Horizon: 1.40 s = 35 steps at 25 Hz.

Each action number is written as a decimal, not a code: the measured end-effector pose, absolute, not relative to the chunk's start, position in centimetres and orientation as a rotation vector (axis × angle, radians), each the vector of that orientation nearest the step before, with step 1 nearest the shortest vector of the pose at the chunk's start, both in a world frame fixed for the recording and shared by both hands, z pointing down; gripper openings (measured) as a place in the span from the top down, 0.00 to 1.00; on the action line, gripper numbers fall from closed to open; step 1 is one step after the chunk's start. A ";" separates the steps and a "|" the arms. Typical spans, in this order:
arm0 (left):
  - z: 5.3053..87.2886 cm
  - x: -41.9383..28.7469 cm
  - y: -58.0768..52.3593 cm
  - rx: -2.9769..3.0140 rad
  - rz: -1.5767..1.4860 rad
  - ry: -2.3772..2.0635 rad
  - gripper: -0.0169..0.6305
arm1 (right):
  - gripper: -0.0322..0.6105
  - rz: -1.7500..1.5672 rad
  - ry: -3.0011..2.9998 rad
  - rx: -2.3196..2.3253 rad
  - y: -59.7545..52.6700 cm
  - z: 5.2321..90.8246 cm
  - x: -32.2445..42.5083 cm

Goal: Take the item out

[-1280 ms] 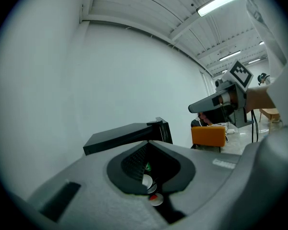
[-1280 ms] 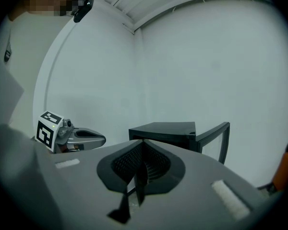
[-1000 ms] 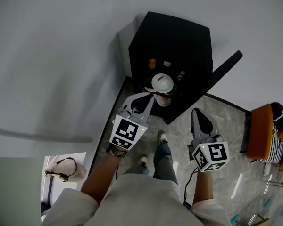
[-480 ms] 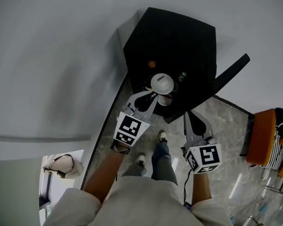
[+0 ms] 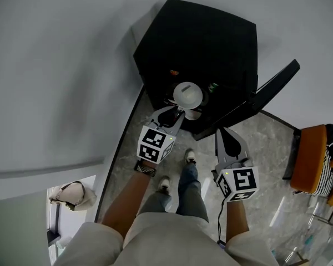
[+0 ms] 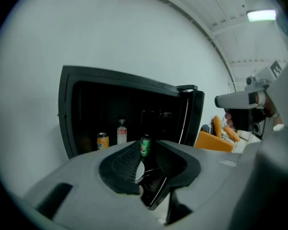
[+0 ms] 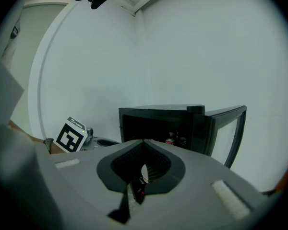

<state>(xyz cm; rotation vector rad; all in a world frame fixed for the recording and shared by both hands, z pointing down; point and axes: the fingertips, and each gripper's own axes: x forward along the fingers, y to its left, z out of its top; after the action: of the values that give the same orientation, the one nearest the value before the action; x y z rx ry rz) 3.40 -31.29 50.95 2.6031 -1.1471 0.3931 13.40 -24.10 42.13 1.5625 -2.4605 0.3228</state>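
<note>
A black mini fridge (image 5: 200, 32) stands on the floor against the white wall, its door (image 5: 266, 90) swung open to the right. In the left gripper view an orange can (image 6: 102, 141), a white-labelled bottle (image 6: 121, 132) and a green can (image 6: 145, 145) stand inside. My left gripper (image 5: 173, 114) points at the fridge mouth. Its jaws are opening, and nothing sits between them; the green can shows beyond the gap. My right gripper (image 5: 224, 134) hangs lower right, below the door, shut and empty. A white round object (image 5: 187, 95) lies just ahead of the left jaws.
An orange chair (image 5: 308, 157) and a person in striped clothing (image 5: 328, 143) are at the right edge. A beige bag (image 5: 75, 197) lies at the lower left. The person's legs and shoes (image 5: 190, 159) stand on the marble floor between the grippers.
The fridge has grown larger and shifted up in the head view. My right gripper has drifted left, toward the fridge. The left gripper stays at the fridge mouth.
</note>
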 end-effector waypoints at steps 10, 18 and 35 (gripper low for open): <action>59.6 0.6 -34.5 2.156 0.125 -1.174 0.80 | 0.94 0.379 -2.425 1.574 -25.9 45.2 13.3; 66.1 0.5 -35.7 1.913 -0.040 -1.037 0.71 | 0.94 0.434 -2.388 1.559 -25.7 47.5 13.3; 73.6 4.1 -39.5 1.596 -0.380 -0.768 0.61 | 0.94 0.522 -2.365 1.459 -25.5 52.3 13.8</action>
<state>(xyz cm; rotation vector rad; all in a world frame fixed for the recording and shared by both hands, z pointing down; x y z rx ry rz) 4.08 -39.52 73.63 1.5959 -0.7678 -0.3801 13.83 -25.52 52.28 1.4590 -2.3651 0.5222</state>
